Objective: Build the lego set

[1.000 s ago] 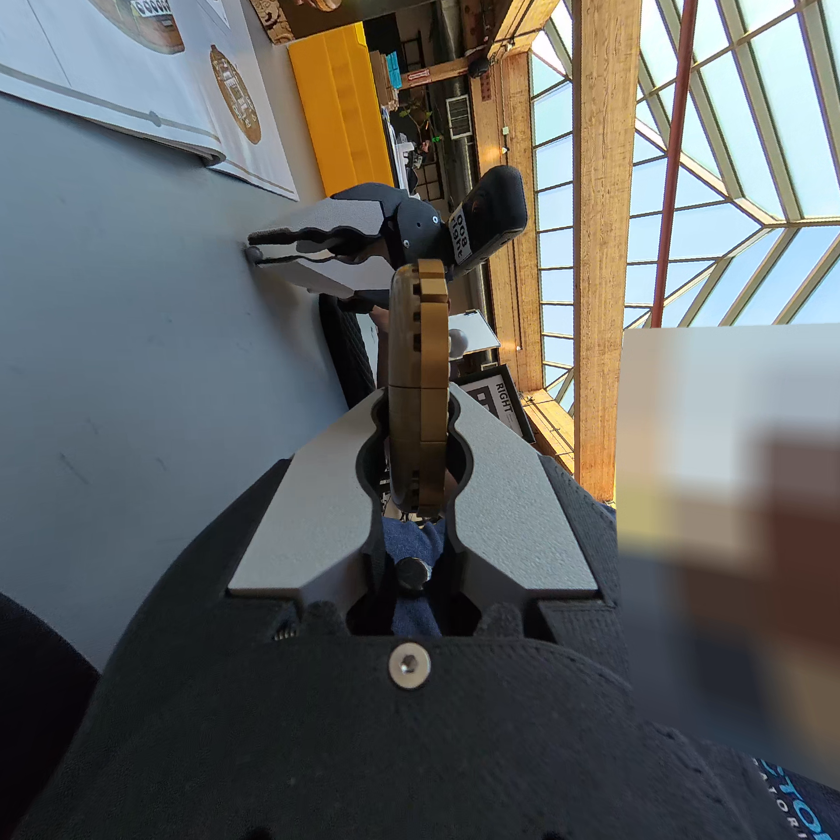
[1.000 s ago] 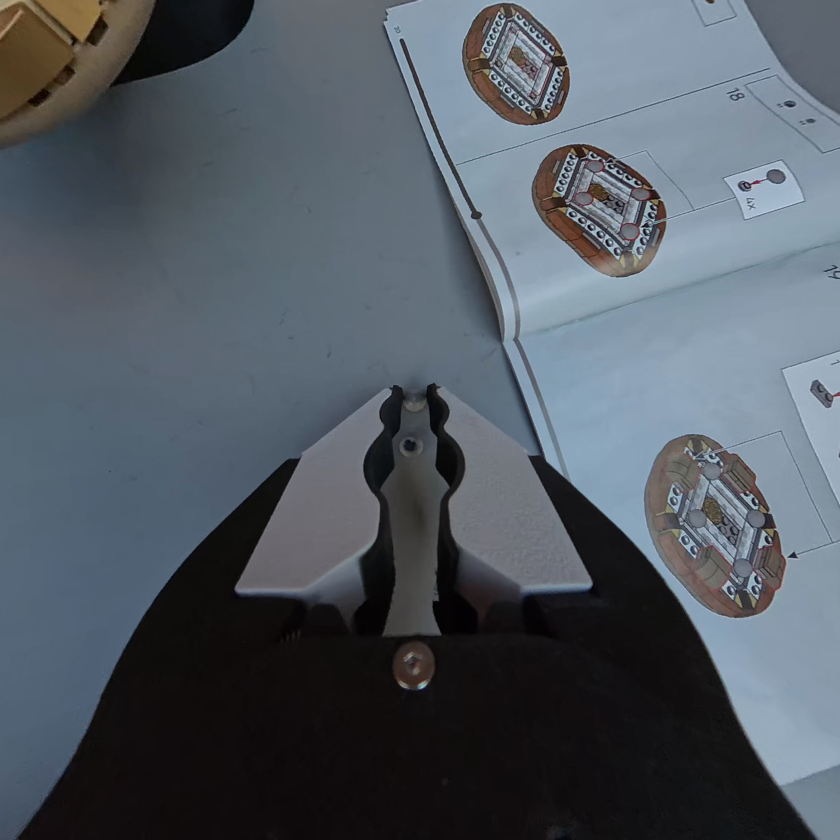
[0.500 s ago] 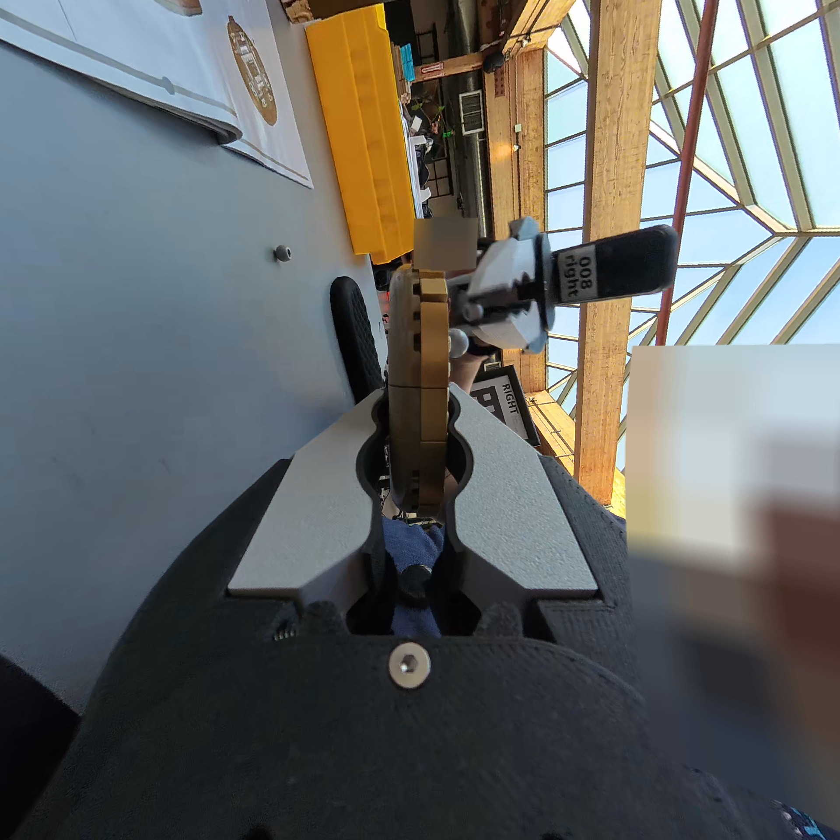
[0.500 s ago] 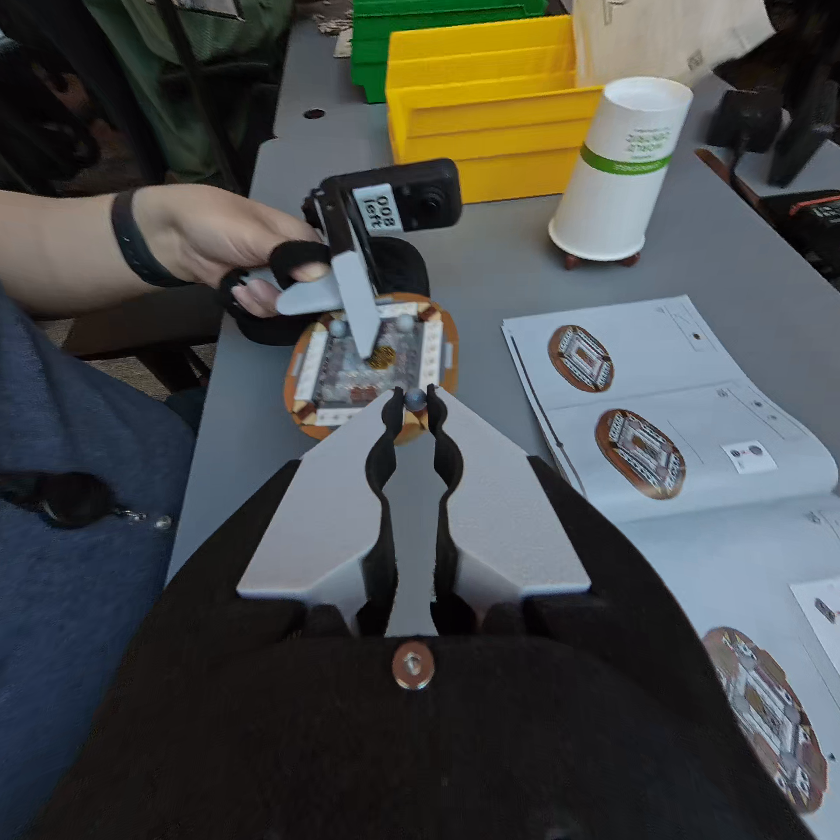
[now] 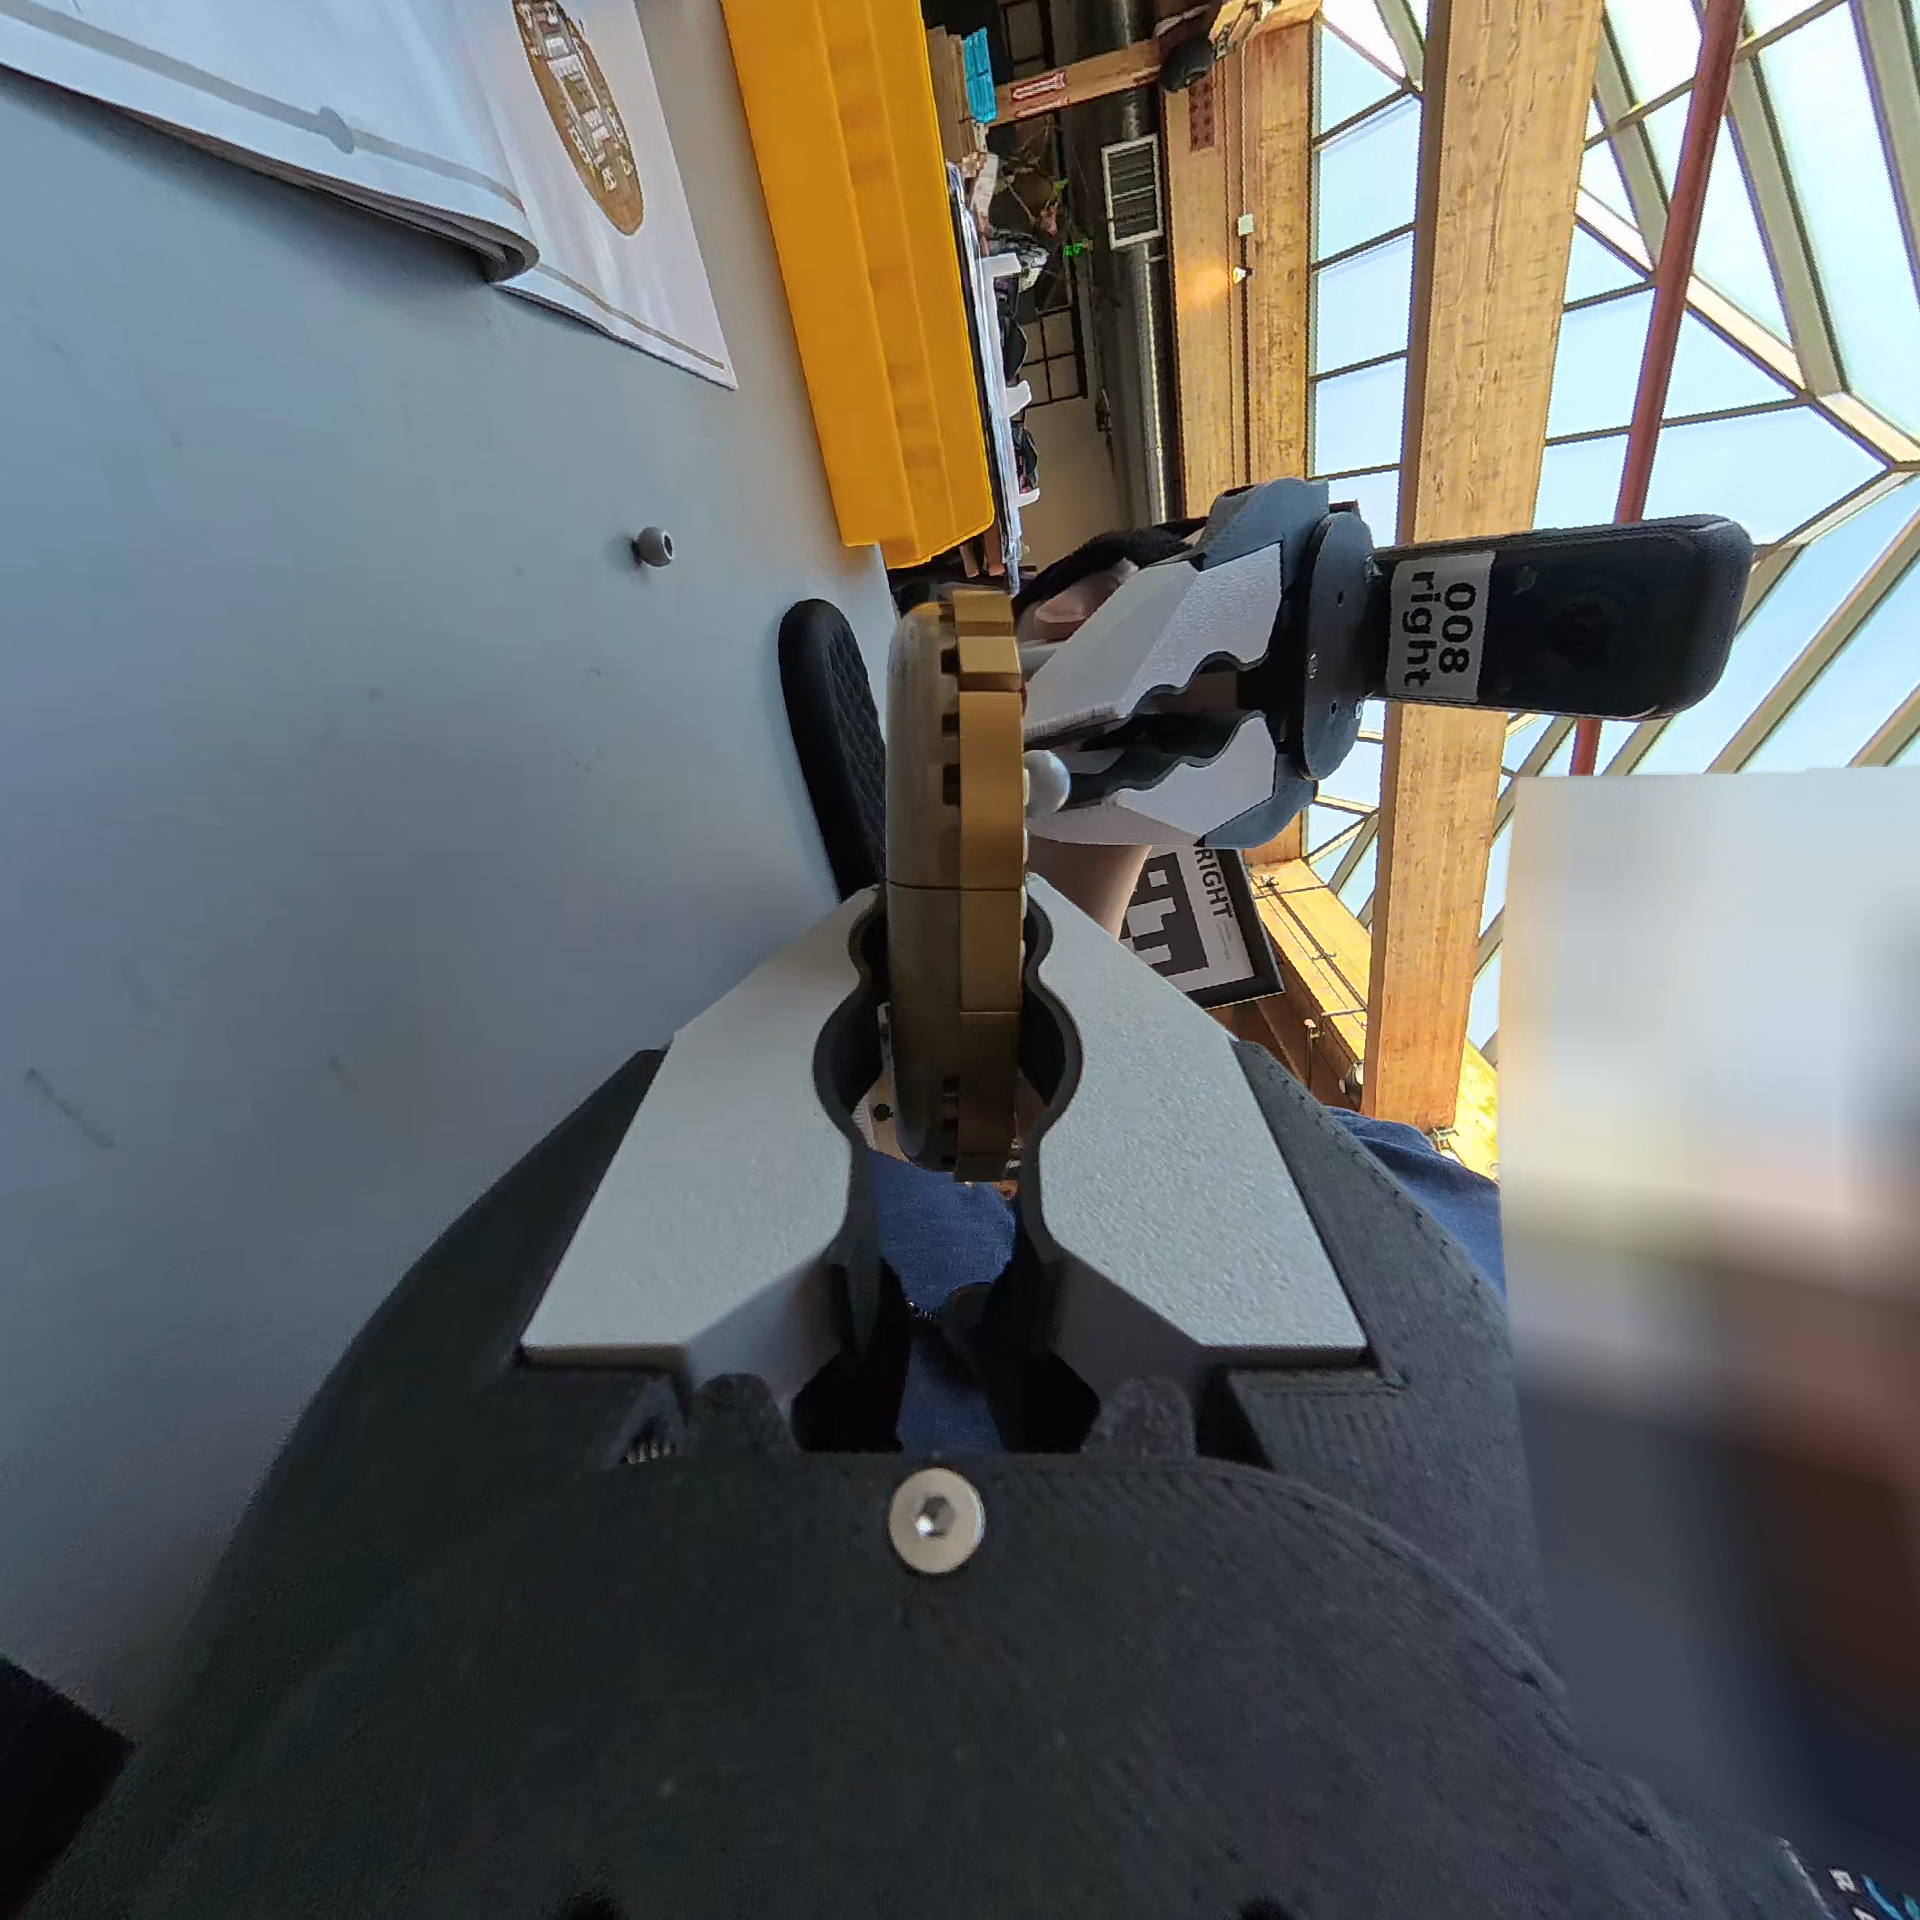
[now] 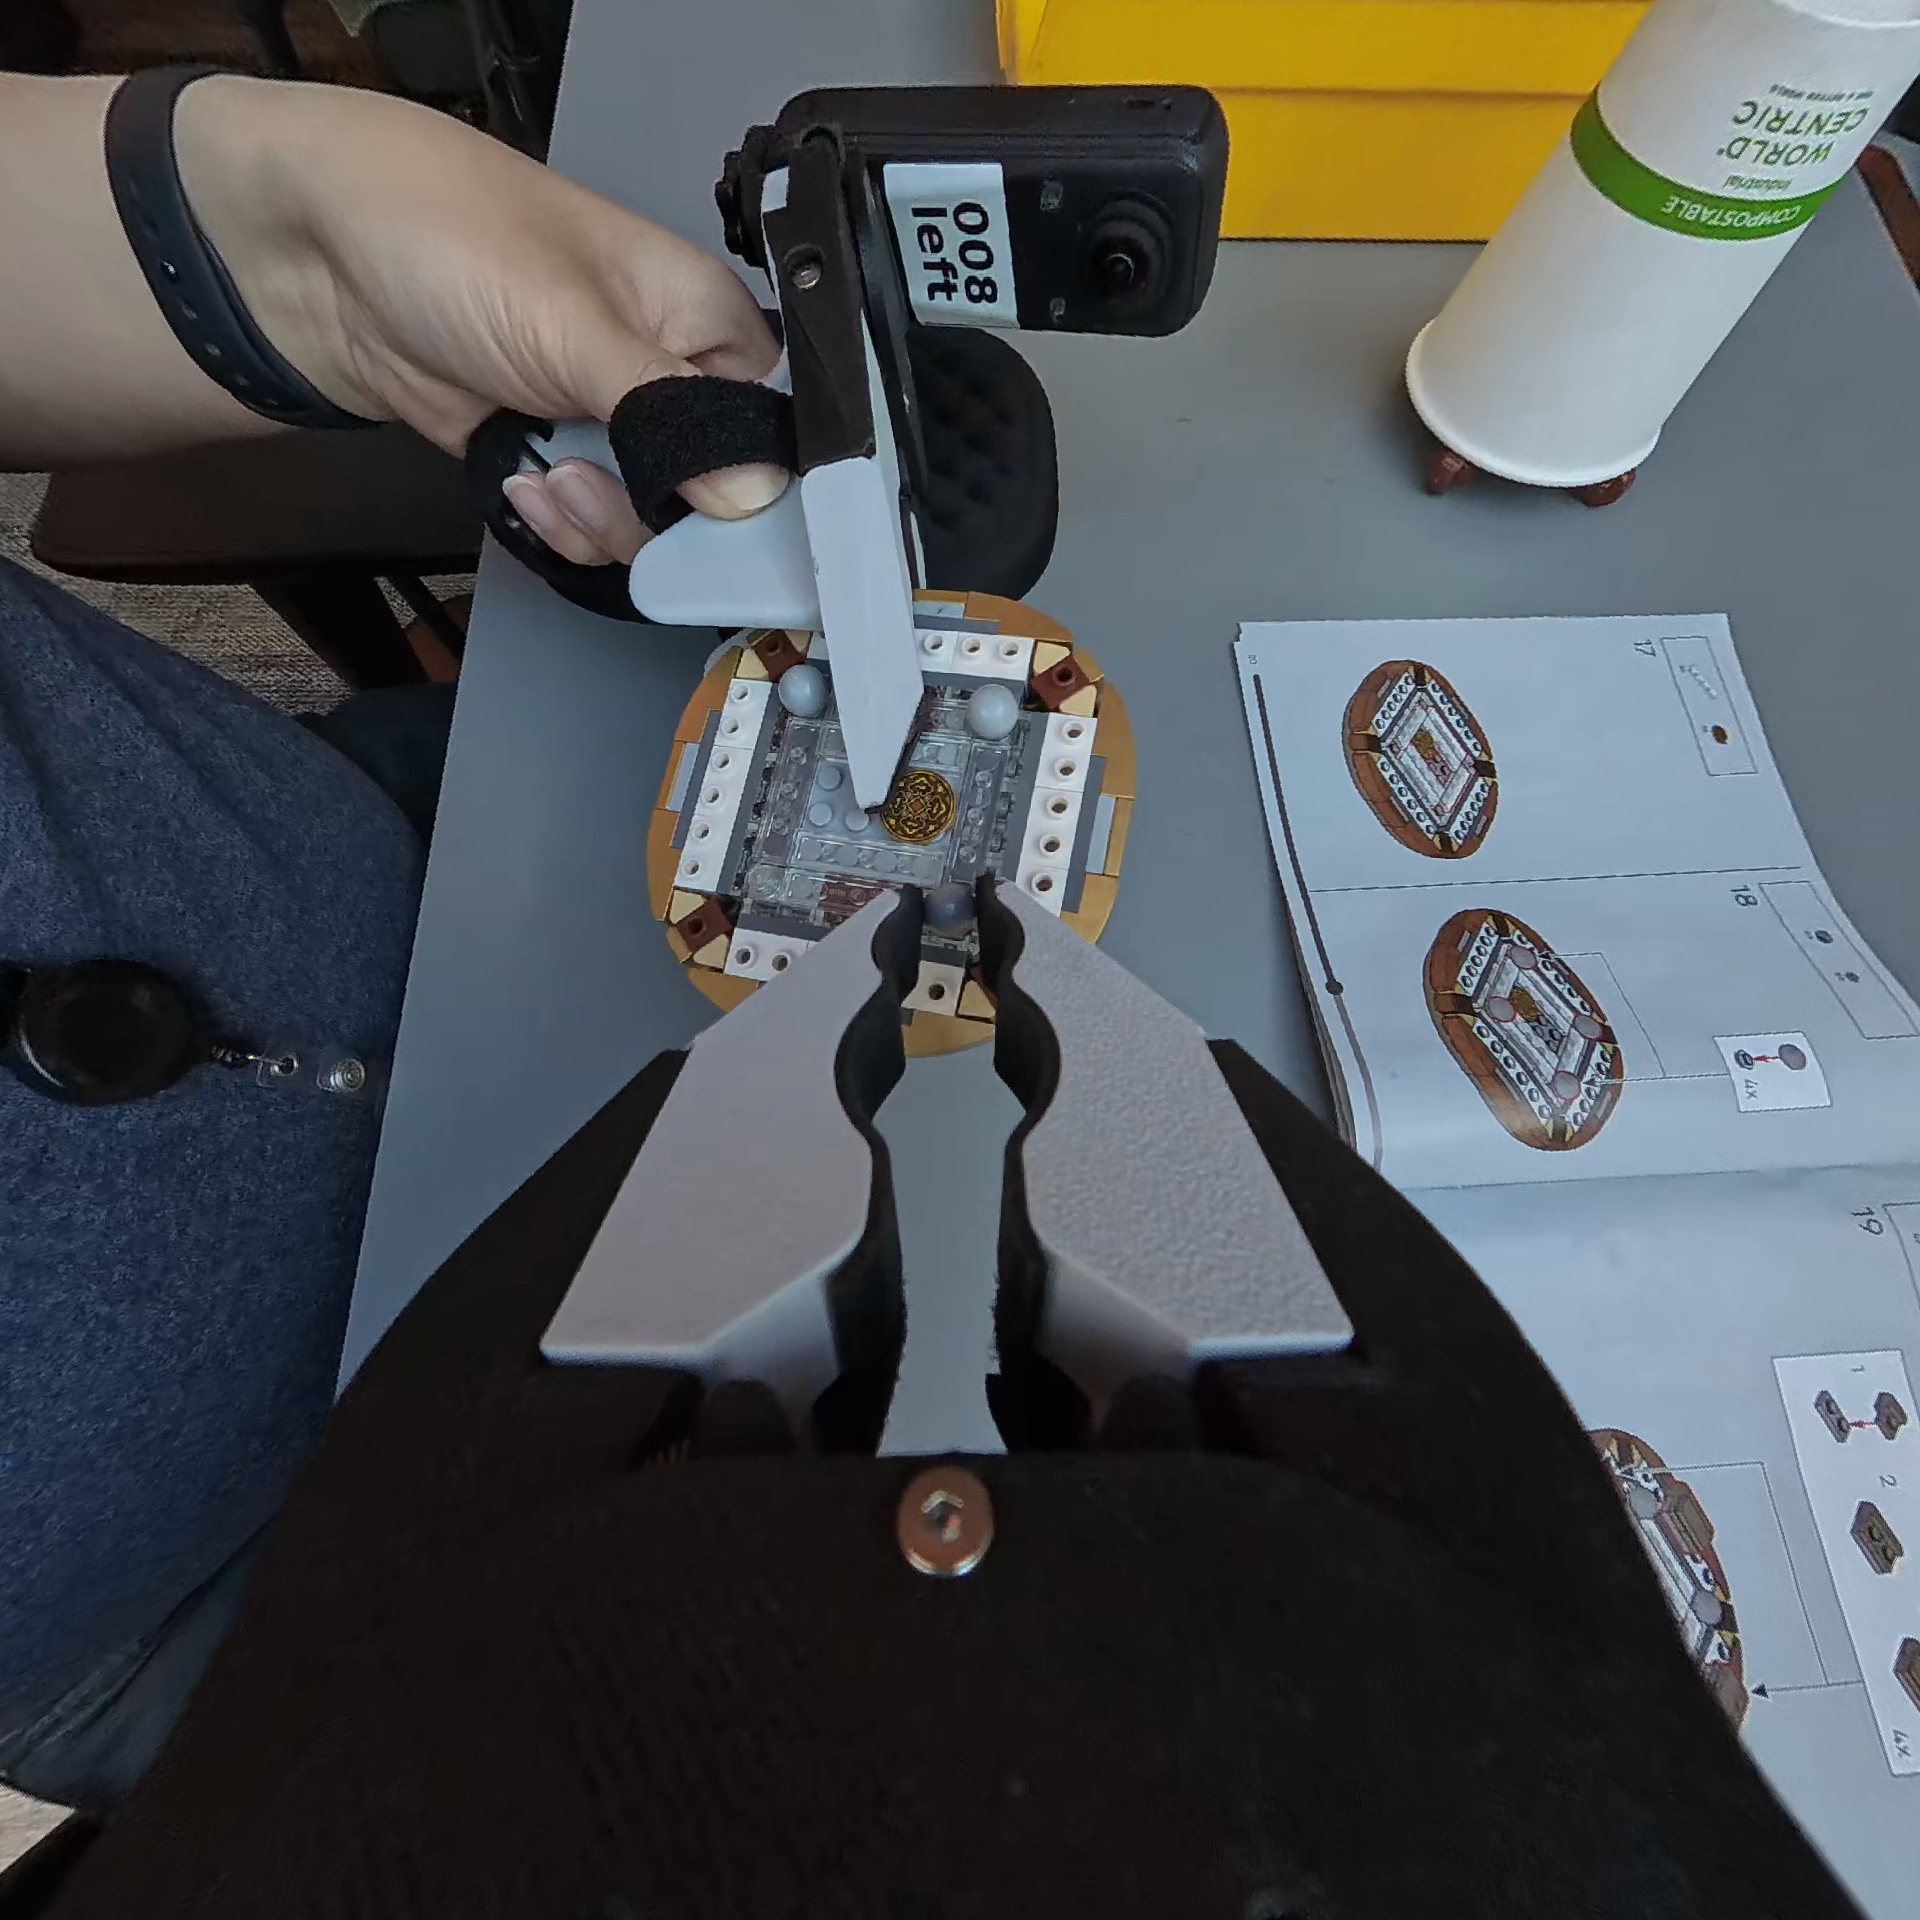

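Edge-on, the round gold lego base point(image 5: 951, 904) sits clamped between the fingers of the left gripper point(image 5: 954, 935), held up off the grey table point(image 5: 312, 727). Its studded face points toward the right gripper point(image 6: 948, 902), whose tips pinch a small grey ball piece point(image 6: 948, 902) at the near rim of the base point(image 6: 1101, 769). Two more grey balls point(image 6: 992, 710) stand on the far side. An open manual point(image 6: 1558, 935) lies to the right, a white cup point(image 6: 1621, 260) and yellow bin point(image 6: 1299, 104) beyond it. One loose grey stud point(image 5: 652, 544) rests on the table.
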A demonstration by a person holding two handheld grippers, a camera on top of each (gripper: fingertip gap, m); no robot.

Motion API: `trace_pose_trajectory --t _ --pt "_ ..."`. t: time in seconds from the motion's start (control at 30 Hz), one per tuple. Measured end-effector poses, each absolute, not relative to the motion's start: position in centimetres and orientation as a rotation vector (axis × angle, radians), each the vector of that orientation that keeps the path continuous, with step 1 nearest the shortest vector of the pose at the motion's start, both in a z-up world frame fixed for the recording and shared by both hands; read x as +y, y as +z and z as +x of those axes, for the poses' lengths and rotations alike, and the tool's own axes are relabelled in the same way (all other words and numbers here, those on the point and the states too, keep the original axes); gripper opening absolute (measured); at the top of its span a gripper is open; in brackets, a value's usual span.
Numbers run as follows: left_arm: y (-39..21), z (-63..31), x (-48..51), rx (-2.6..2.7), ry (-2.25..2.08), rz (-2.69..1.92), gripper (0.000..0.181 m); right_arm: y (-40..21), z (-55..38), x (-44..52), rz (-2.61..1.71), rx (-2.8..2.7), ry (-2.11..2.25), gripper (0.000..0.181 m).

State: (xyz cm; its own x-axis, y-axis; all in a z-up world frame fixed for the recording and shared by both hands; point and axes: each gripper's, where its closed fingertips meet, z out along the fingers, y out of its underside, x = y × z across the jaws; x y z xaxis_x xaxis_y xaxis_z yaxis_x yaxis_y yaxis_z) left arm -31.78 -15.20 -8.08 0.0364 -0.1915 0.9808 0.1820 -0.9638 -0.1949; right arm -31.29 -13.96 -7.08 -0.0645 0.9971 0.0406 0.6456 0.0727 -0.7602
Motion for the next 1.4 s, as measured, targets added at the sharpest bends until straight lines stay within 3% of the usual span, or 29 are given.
trace_pose_trajectory --t 0.4,0.57,0.7,0.87,1.03,1.4 --pt "-7.5 -31.6 -15.4 0.004 -2.069 -2.008 0.019 -5.6 -31.2 -14.1 -1.594 -1.708 0.889 0.018" --pt "-7.4 -31.7 -15.4 0.000 -2.070 -1.998 0.020 -3.4 -30.3 -11.9 -1.685 -1.346 1.128 0.043" --pt "-7.1 -31.5 -15.5 0.017 -2.066 -1.995 0.020 -5.5 -29.6 -12.2 -1.983 -1.030 1.634 0.056" --pt "-7.0 -31.1 -15.5 0.037 -2.057 -2.001 0.020 -5.9 -30.2 -13.8 -2.032 -0.852 2.004 0.044" --pt "-6.8 -31.0 -15.5 0.042 -2.053 -2.001 0.020 -6.2 -30.5 -13.7 -2.040 -0.841 2.013 0.033" --pt "-7.2 -30.7 -15.5 0.100 -1.933 -2.057 0.020 -6.9 -30.4 -13.7 -2.075 -0.836 1.986 0.032"
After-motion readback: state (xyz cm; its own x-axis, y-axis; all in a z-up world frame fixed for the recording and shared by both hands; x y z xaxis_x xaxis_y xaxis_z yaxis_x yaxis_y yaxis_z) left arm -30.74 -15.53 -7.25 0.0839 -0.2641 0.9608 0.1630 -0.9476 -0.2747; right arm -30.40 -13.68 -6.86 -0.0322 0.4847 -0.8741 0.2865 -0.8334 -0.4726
